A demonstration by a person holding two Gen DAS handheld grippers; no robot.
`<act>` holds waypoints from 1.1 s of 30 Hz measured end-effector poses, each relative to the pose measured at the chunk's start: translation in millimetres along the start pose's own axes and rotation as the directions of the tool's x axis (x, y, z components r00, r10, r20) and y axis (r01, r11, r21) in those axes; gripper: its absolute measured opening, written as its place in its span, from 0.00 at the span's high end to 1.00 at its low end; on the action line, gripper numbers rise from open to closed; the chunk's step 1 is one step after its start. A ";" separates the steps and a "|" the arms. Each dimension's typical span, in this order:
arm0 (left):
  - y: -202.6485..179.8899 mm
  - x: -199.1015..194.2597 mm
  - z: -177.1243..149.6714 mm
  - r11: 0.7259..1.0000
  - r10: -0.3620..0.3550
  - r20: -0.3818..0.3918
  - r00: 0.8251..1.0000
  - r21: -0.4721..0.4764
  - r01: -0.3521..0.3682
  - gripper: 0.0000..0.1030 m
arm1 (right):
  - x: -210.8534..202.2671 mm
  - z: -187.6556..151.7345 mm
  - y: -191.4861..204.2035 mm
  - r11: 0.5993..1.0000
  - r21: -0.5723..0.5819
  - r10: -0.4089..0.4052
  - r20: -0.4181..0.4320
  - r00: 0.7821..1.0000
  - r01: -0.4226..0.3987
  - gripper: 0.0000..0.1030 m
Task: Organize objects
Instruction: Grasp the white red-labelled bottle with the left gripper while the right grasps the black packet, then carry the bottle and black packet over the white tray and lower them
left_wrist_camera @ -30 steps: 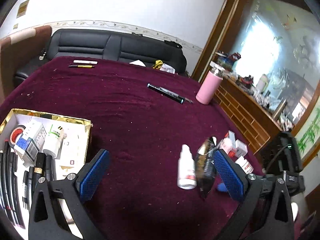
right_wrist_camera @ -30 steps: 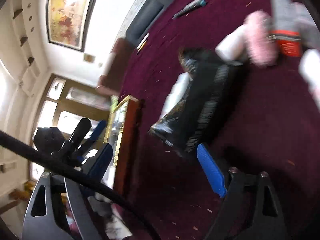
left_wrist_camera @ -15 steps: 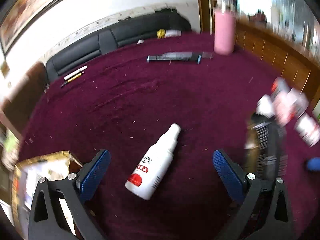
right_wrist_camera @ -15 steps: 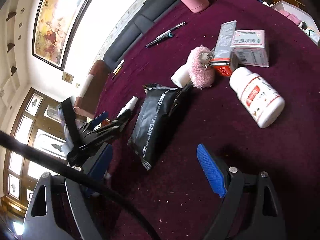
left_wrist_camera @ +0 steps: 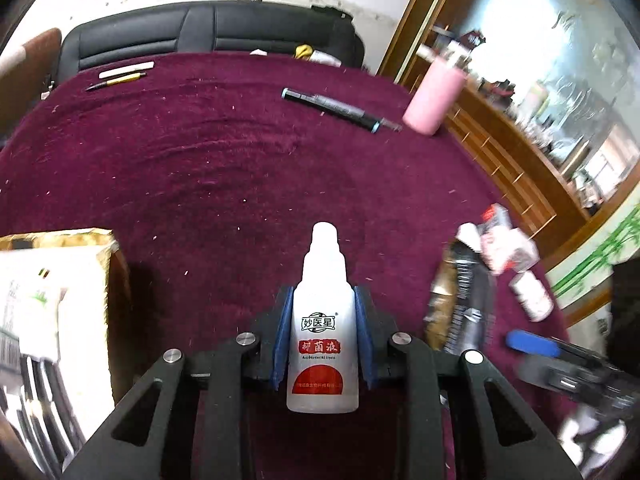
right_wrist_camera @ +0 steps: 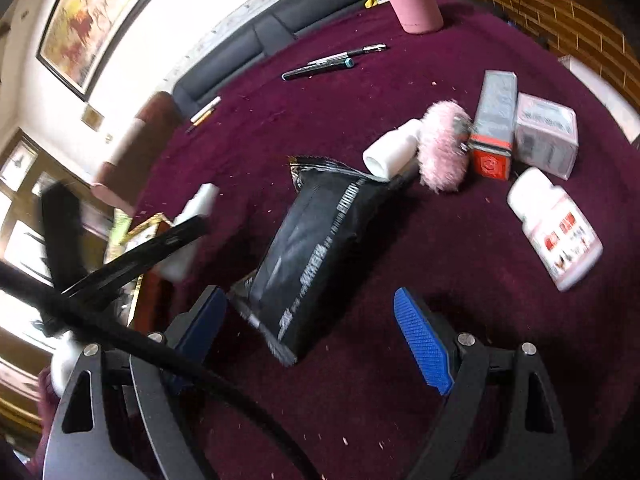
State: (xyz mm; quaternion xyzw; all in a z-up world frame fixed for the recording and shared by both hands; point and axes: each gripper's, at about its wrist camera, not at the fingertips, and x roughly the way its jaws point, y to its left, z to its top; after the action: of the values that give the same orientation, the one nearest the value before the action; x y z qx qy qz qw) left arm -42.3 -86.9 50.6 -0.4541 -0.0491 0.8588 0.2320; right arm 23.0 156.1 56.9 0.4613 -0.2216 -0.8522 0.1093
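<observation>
My left gripper [left_wrist_camera: 323, 304] is shut on a white dropper bottle [left_wrist_camera: 322, 332] with a red label, its blue pads against both sides, nozzle pointing away. The bottle also shows blurred in the right wrist view [right_wrist_camera: 192, 220], held by the left gripper. My right gripper [right_wrist_camera: 316, 320] is open, its blue pads either side of the near end of a black foil pouch [right_wrist_camera: 312, 248] lying on the maroon table [right_wrist_camera: 400, 320]. The gold-edged box [left_wrist_camera: 52, 280] with items inside sits at the left.
Right of the pouch lie a white vial [right_wrist_camera: 390, 150], a pink fluffy ball [right_wrist_camera: 442, 146], a grey-and-red box [right_wrist_camera: 494, 124], a pale box [right_wrist_camera: 548, 140] and a white pill bottle [right_wrist_camera: 556, 228]. Pens [left_wrist_camera: 340, 108] and a pink tumbler [left_wrist_camera: 434, 100] stand farther back.
My left gripper has closed on the white dropper bottle, which lay loose between its open fingers before. My right gripper has moved in around the near end of the black pouch.
</observation>
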 end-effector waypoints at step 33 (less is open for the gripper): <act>179.3 -219.0 -139.2 0.925 0.148 0.305 0.941 -0.379 -0.023 0.75 | 12.1 -39.1 189.2 0.936 -0.215 0.252 -0.142 0.957 -0.278 0.71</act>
State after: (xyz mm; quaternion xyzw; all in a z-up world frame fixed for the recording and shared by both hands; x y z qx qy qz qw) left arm 111.1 -360.6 82.4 -0.3422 -0.2277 0.9069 0.0928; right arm 45.6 -25.6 119.9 0.4583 -0.1741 -0.8224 0.2886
